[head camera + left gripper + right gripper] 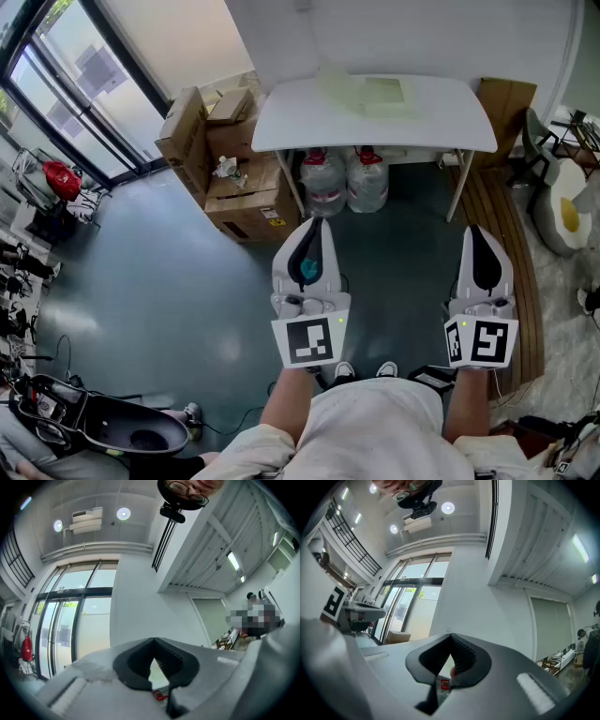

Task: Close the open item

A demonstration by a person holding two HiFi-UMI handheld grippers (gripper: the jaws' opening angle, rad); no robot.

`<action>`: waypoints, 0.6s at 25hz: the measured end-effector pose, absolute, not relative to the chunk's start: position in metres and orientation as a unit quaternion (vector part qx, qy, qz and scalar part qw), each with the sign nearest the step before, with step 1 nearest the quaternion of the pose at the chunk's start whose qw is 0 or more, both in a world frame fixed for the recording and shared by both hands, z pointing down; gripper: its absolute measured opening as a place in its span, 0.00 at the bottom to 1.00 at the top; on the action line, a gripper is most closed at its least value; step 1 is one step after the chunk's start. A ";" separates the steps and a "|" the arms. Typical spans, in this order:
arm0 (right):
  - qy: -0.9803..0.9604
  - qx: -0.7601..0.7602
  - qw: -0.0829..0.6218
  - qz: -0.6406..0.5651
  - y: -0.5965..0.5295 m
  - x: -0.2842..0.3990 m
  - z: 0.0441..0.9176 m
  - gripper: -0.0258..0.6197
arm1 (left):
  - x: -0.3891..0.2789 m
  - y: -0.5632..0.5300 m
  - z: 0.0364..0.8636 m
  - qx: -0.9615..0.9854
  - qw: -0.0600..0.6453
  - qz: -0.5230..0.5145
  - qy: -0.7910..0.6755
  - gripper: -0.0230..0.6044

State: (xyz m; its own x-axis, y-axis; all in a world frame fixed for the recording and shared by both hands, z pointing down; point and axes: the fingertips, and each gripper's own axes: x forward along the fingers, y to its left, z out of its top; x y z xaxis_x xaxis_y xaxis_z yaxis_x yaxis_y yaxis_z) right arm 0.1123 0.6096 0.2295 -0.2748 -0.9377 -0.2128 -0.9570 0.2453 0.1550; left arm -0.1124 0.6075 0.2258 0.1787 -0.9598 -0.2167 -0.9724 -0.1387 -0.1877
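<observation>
Grey-blue floor fills most of the head view, with glass doors far to the left of the white worktop that stands against the far wall. Just left of the worktop is a stack of cardboard boxes, some with loose flaps.

The left claw hangs in the air on the near side of the worktop, well short of its front edge. Its own view shows the jaws clenched tip to tip on nothing, aimed a little upward at the wall and ceiling.

On the worktop, near its middle and towards the back, lies a pale green item. It is flat, and its long side runs along the worktop's width. It looks to be the thing to close, though it is too faint to tell whether it stands open. Two water bottles sit beneath the worktop.

The right claw is level with the left one and equally far from the worktop. Its jaws are likewise clenched and empty.

The item lies ahead of and between both claws, somewhat closer to the left one's line, so reaching it probably means stepping forward first.
</observation>
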 end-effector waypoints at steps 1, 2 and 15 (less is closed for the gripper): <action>0.789 -0.599 0.035 0.131 0.609 0.114 0.228 0.04 | -0.110 0.608 0.226 -0.753 0.144 0.020 0.642 0.04; 0.790 -0.597 0.034 0.134 0.609 0.117 0.227 0.04 | -0.107 0.609 0.226 -0.752 0.144 0.019 0.643 0.04; 0.789 -0.603 0.040 0.109 0.611 0.157 0.243 0.04 | -0.065 0.621 0.235 -0.753 0.133 0.029 0.644 0.04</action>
